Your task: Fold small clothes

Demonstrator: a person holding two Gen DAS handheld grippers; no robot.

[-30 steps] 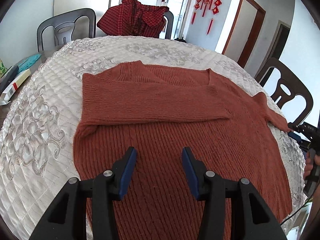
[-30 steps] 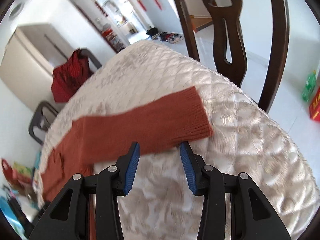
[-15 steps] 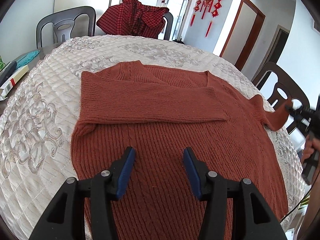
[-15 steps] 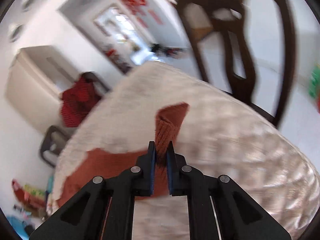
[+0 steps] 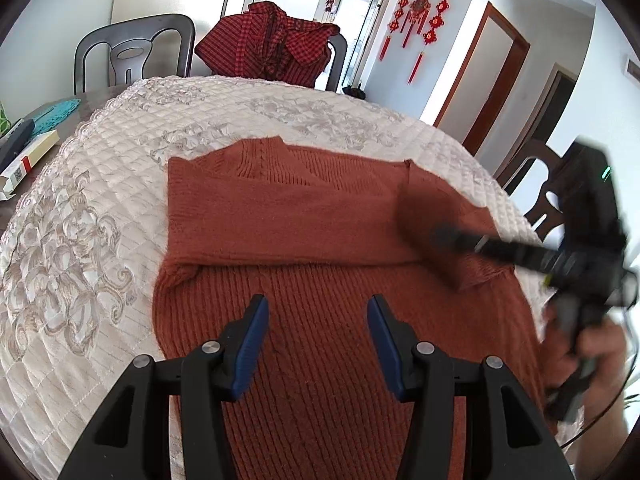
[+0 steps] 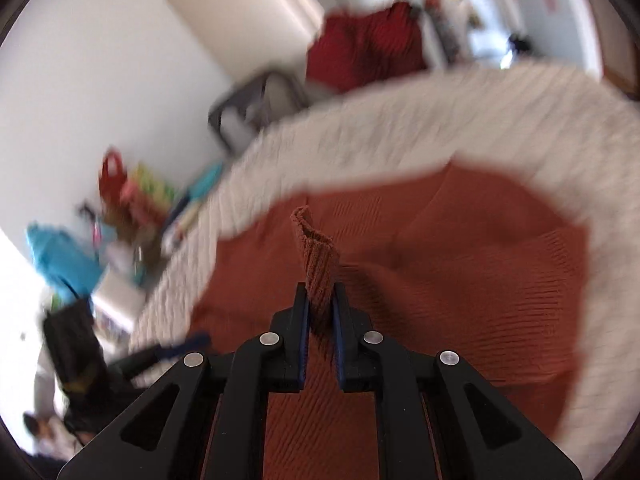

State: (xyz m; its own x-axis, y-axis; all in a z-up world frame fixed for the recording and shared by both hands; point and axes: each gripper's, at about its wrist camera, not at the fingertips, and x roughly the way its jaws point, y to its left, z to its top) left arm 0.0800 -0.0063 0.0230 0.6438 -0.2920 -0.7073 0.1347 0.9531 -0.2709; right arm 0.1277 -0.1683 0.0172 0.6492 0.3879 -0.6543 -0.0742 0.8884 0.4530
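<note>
Right gripper [image 6: 320, 300]: jaws nearly together, blue pads clamped on the cuff [image 6: 316, 256] of the sweater's sleeve; cuff stood up between the pads, its end curled over. Reading showed a slight easing of the jaws in the last half second, cloth still pinched between them. Frame blurred. In the left wrist view the same gripper [image 5: 436, 236] appeared smeared, reaching in from the right over the sweater's right shoulder, with the sleeve [image 5: 424, 220] bunched at its tip; a hand [image 5: 596, 356] held its grip at the right edge.

Left gripper [image 5: 316, 336]: jaws about half open, nothing between the pads, poised above the lower body of the sweater. Contact with the knit could not be judged.

Sweater [image 5: 320, 240]: rust-red rib knit, lay flat on the quilt [image 5: 80, 220] that covered the table, collar towards the far side. Left sleeve already folded across the chest.

Beyond: red checked cloth [image 5: 276, 48] draped over a chair [image 5: 132, 52] row at the far side; red hangings [image 5: 420, 16] on the wall; box [image 5: 28, 164] at the left edge of the table
</note>
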